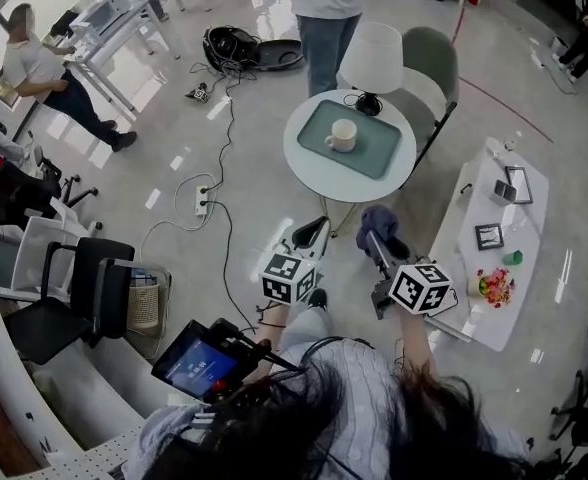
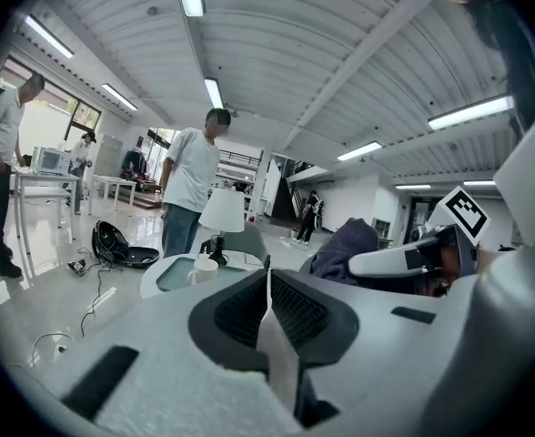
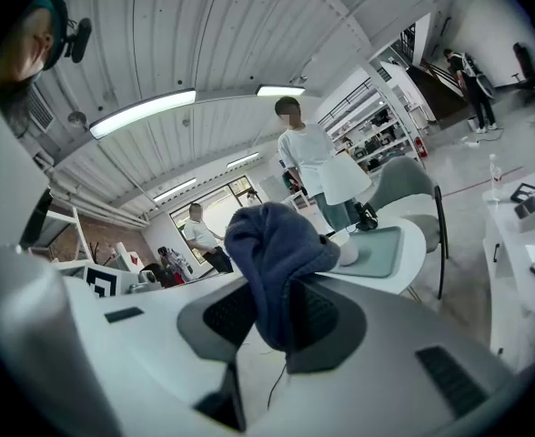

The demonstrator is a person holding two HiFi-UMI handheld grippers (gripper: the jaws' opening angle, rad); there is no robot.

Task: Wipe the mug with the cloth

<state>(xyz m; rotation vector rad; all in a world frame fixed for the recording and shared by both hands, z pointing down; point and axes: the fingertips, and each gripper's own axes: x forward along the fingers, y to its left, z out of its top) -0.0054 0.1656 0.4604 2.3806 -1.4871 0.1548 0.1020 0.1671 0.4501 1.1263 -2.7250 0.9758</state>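
Observation:
A cream mug (image 1: 342,135) stands on a green tray (image 1: 374,158) on a small round white table (image 1: 304,163) ahead of me. Both grippers hover short of the table's near edge, apart from the mug. My left gripper (image 1: 314,232) is shut with nothing between its jaws; in the left gripper view the mug (image 2: 204,269) shows beyond its closed tips (image 2: 267,276). My right gripper (image 1: 375,238) is shut on a dark blue cloth (image 1: 378,220), which bunches up above the jaws (image 3: 269,260) and hides most of the mug (image 3: 348,254).
A white lamp (image 1: 371,56) stands at the table's far edge, a grey-green chair (image 1: 429,63) behind it. A person (image 1: 326,13) stands just beyond. A long white side table (image 1: 494,258) with small items is on the right. Cables and a power strip (image 1: 202,206) lie on the floor at left.

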